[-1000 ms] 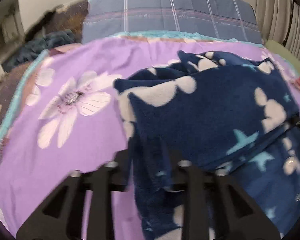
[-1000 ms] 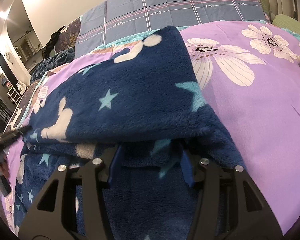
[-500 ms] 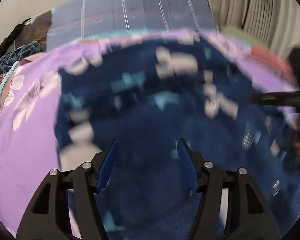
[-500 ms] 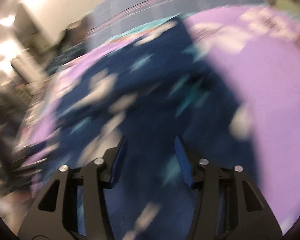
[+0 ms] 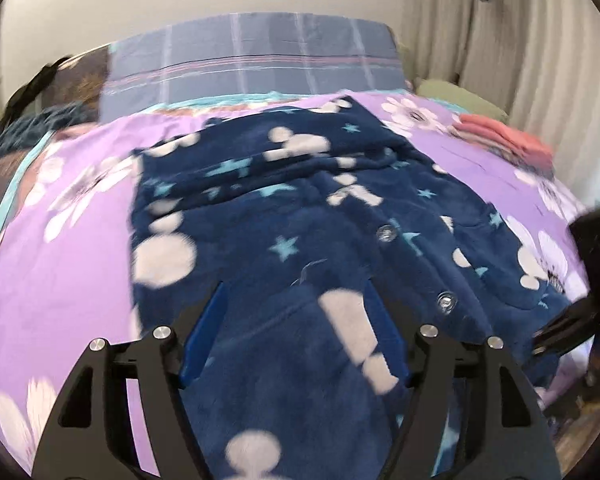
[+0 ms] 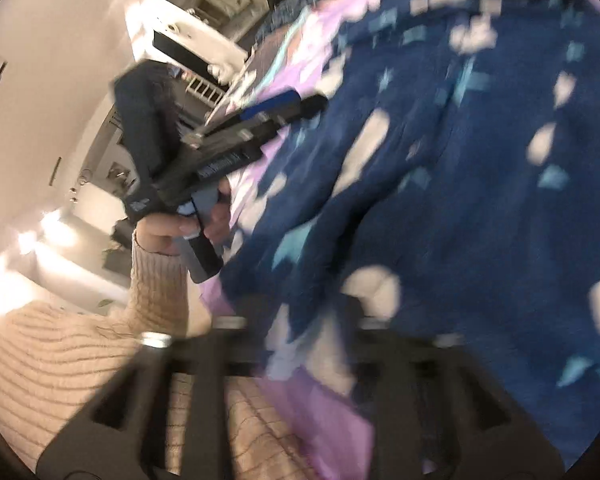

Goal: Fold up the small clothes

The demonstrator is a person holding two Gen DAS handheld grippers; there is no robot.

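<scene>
Fleece, dark blue with white shapes and pale stars, makes the small garment point(image 5: 300, 216) that lies spread on the purple flowered bed cover point(image 5: 60, 264). Its button row point(image 5: 416, 268) shows the long axis: it runs from the near edge of the bed up toward the checked pillow point(image 5: 252, 60), leaning a little to the right. The top part looks already folded over, with a ridge across it.

The left tongs point(image 5: 294, 332) hover just above the near end of the garment, directly on this axis. Their blue pads point(image 5: 204, 332) stand apart with only fleece behind them, so they are open and hold nothing. The right tongs point(image 5: 560, 328) appear at the right edge of the left wrist view, just beside the near right border of the garment. In the right wrist view the picture is strongly blurred, and I cannot tell if they are open or closed.

I judge the next fold goes along the long axis, near hem toward the pillow. A pink folded stack point(image 5: 508, 140) waits at the far right, well apart.
</scene>
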